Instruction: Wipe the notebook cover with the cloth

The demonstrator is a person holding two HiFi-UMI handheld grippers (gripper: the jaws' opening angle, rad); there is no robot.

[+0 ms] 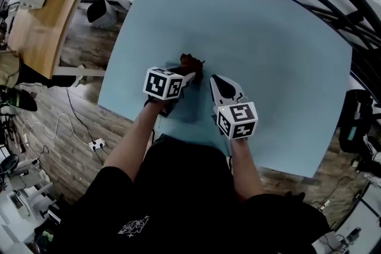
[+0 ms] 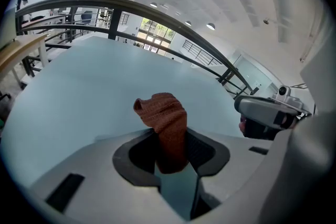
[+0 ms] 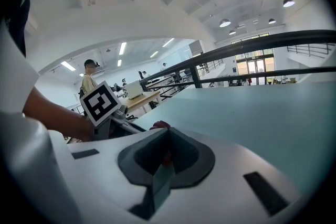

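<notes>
Two grippers are up front, both low over the near part of the light-blue table (image 1: 256, 27), close to my body. The left gripper (image 1: 189, 72) is pinching the brown cloth (image 1: 191, 60). In its own view the jaws are clamped on the cloth's lower end and the rest stands up above them in a crumpled bunch (image 2: 163, 113), w/ the tabletop behind it. The right gripper (image 1: 218, 81) sits just beside the left one, to its right and tips pointing the same way, apart from the cloth. In its own view its jaws are pressed nearly together w/ only a thin sliver btwn them, and I see nothing gripped there (image 3: 164, 157). That view also shows a bit of the cloth past the jaw tips and the left gripper's marker cube (image 3: 100, 103) off to the side. Notebook: can't make it out against the table in any view.
</notes>
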